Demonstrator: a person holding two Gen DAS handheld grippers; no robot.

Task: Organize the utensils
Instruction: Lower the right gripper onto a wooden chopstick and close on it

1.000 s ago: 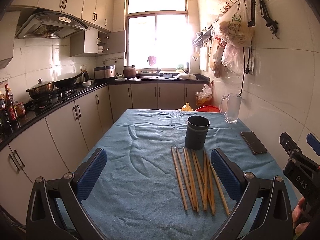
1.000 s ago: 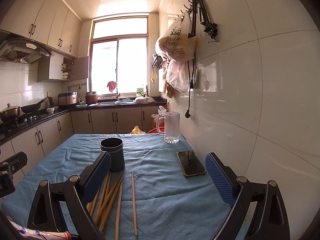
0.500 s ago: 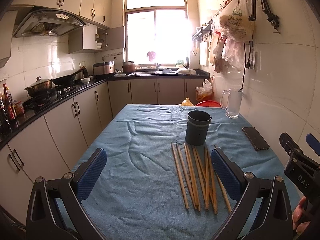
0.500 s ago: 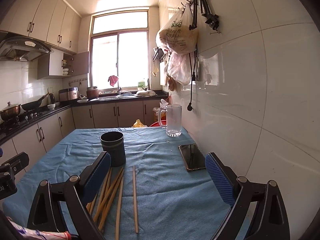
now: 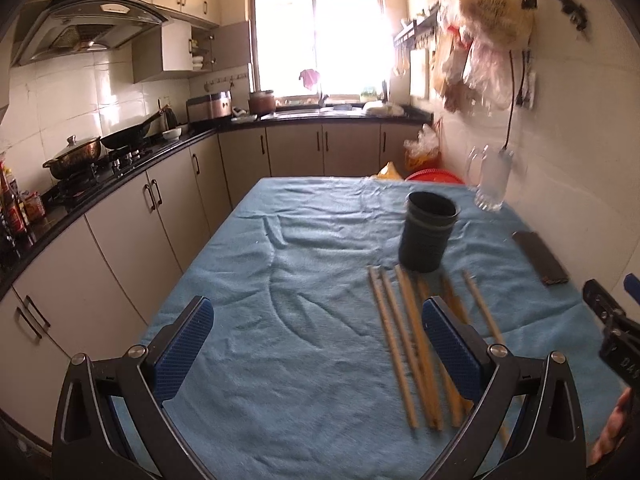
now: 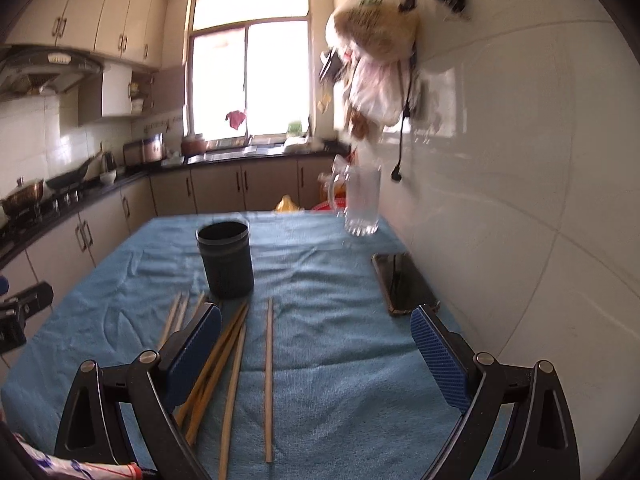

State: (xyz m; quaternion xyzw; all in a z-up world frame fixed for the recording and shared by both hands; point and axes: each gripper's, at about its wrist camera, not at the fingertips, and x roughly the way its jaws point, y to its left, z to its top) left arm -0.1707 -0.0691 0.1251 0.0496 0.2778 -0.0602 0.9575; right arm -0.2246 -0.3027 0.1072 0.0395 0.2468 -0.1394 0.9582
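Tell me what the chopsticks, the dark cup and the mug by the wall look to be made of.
Chopsticks: likely bamboo or wood, a matte tan with no gloss. Dark cup: probably plastic, though coated metal is possible; opaque, near-black, with a dull sheen and a faint band below the rim. Mug: clear glass or plastic; the wall shows through it and it has a handle.
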